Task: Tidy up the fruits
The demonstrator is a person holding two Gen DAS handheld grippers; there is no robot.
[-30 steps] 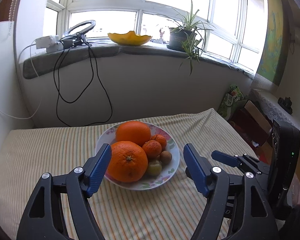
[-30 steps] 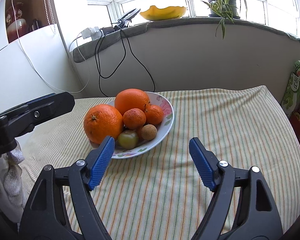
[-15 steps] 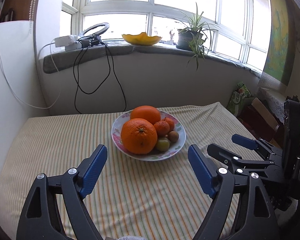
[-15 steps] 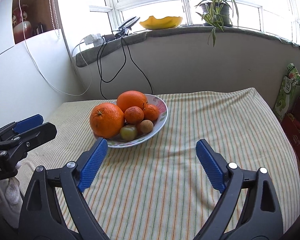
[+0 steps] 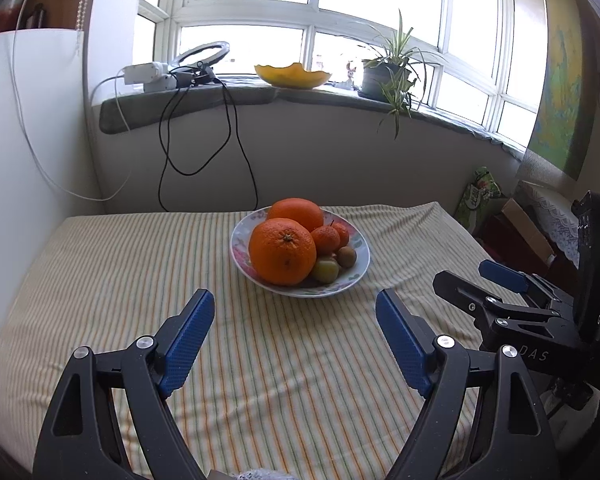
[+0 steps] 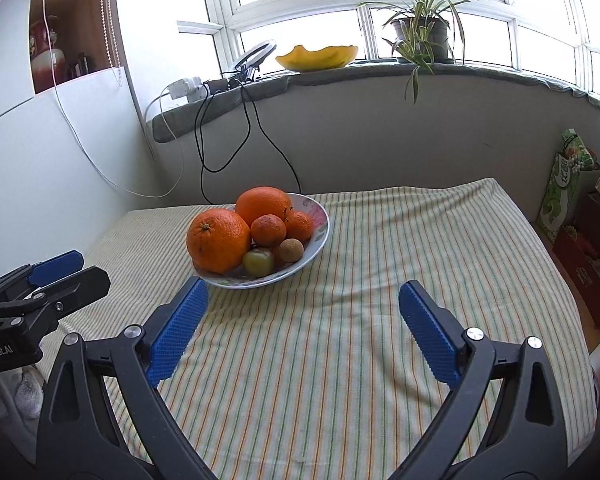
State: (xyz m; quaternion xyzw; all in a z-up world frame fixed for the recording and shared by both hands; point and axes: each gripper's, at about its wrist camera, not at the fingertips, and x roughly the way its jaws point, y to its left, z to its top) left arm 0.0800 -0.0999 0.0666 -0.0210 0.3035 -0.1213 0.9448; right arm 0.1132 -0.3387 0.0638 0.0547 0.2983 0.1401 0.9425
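Note:
A flowered white plate [image 5: 358, 276] [image 6: 319, 236] stands mid-table on the striped cloth. It holds two big oranges [image 5: 282, 251] [image 6: 218, 240], two small tangerines [image 5: 325, 239] [image 6: 269, 230], a green fruit [image 5: 326, 270] [image 6: 259, 262] and a small brown fruit [image 5: 346, 256] [image 6: 291, 250]. My left gripper [image 5: 294, 314] is open and empty, short of the plate. My right gripper [image 6: 302, 304] is also open and empty, in front of the plate and slightly to its right. Each gripper shows at the edge of the other's view.
The striped cloth [image 6: 360, 340] covers the table up to a grey wall. Black cables [image 5: 204, 148] hang from the windowsill, which carries a yellow bowl [image 5: 293, 75] and a potted plant [image 6: 420, 36]. Boxes and a green package [image 6: 566, 188] sit off the table's right side.
Both grippers have drawn back from the plate, which now looks smaller and farther away. Both stayed open and empty. The fruits have not moved.

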